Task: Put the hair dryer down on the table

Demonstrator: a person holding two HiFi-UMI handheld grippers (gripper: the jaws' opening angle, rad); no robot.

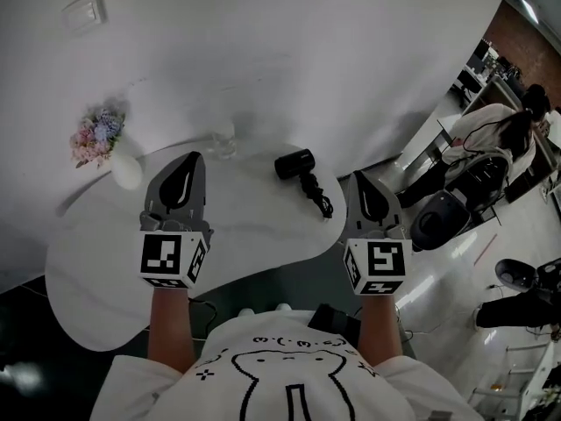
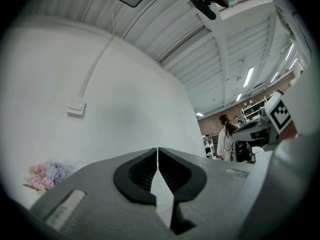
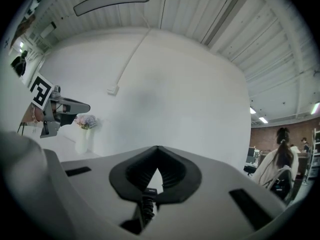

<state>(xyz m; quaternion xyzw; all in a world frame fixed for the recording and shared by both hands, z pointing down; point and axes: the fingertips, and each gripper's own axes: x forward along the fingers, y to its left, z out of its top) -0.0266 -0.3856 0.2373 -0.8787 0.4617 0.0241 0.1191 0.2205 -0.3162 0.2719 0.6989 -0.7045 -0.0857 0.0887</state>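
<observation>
The black hair dryer (image 1: 294,164) lay on its side on the white table (image 1: 105,261), toward the far right edge, with its dark cord (image 1: 318,196) bunched just beside it. Neither gripper touched it. The right gripper (image 1: 360,178) hung near the cord, over the table's right edge, jaws pressed together with nothing between them. The left gripper (image 1: 191,157) hovered over the middle of the table, well apart from the dryer, jaws likewise closed on nothing. A clear glass (image 1: 223,139) stood behind, a white vase (image 1: 127,172) of pastel flowers (image 1: 96,135) at far left, a wall switch (image 1: 85,11) above
</observation>
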